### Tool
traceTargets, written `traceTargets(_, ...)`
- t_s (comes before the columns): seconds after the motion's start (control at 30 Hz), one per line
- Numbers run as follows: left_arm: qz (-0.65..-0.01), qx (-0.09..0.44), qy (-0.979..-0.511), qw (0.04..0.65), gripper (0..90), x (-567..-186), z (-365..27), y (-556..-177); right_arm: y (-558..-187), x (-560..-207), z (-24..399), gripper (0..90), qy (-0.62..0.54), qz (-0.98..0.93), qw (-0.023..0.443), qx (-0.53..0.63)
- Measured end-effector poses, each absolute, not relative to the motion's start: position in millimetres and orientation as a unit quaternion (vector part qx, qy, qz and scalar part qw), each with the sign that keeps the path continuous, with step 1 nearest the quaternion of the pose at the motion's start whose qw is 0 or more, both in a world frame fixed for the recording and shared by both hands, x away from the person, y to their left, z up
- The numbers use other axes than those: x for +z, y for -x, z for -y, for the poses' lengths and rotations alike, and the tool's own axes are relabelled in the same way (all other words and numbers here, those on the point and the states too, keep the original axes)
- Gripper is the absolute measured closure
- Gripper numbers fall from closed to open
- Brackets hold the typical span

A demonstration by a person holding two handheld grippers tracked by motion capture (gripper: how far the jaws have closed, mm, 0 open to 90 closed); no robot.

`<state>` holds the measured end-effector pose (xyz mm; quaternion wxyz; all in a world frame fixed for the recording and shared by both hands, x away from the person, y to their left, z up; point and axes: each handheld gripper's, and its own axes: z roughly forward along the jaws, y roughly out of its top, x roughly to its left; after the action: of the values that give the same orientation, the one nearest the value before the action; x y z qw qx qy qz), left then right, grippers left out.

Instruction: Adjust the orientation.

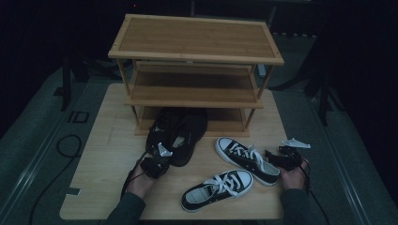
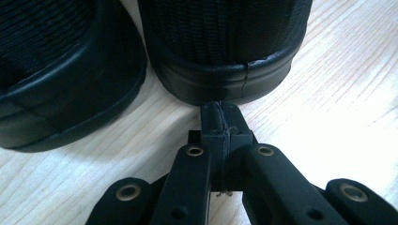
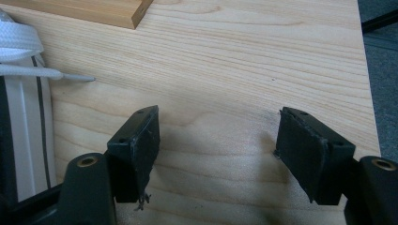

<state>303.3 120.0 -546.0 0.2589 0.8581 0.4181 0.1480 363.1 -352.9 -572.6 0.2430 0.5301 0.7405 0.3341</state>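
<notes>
The left gripper [image 2: 220,115] has its two black jaws pressed together with nothing between them, its tips on the pale wooden table [image 1: 105,154] just short of the rounded heel of one all-black low shoe [image 2: 225,51]; in the left gripper view a second all-black shoe [image 2: 65,79] lies just beside the first, at about ten o'clock from the tips. The high view shows this pair lying at the foot of the three-tier bamboo shoe rack [image 1: 195,40], partly under its lowest shelf, with the left gripper [image 1: 157,159] at their six o'clock end. The right gripper [image 3: 218,140] stands wide open over bare wood, gripping nothing; a white lace tip and the white-striped rubber side of a black canvas sneaker [image 3: 21,126] lie at its nine o'clock. In the high view the right gripper [image 1: 281,159] sits at three o'clock of that sneaker [image 1: 246,159], and a second black-and-white laced sneaker [image 1: 218,187] lies nearer the person. That makes four shoes, two pairs. No brand or label is legible on them; the letters "ID" [image 1: 77,117] mark the floor left of the table.
</notes>
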Motion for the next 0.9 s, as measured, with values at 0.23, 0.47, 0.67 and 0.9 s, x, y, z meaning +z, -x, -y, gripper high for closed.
traceTargets(0.23, -0.41, 0.144, -0.862, 0.263, 90.0, -547.5, -105.5, -301.1, -363.2, -572.6, 352.9, 30.3, -0.53, -0.741, 0.243, 0.334)
traceTargets(0.47, -0.394, 0.145, -0.865, 0.275, 90.0, -549.6, -83.6, -305.7, -363.2, -572.6, 353.0, 30.3, -0.53, -0.74, 0.243, 0.334)
traceTargets(0.67, -0.379, 0.155, -0.874, 0.263, 90.0, -548.7, -68.0, -309.9, -363.2, -572.5, 352.9, 30.3, -0.53, -0.741, 0.243, 0.334)
traceTargets(0.9, -0.364, 0.162, -0.879, 0.261, 89.9, -543.2, -54.1, -312.7, -363.2, -572.6, 352.7, 30.3, -0.53, -0.74, 0.242, 0.335)
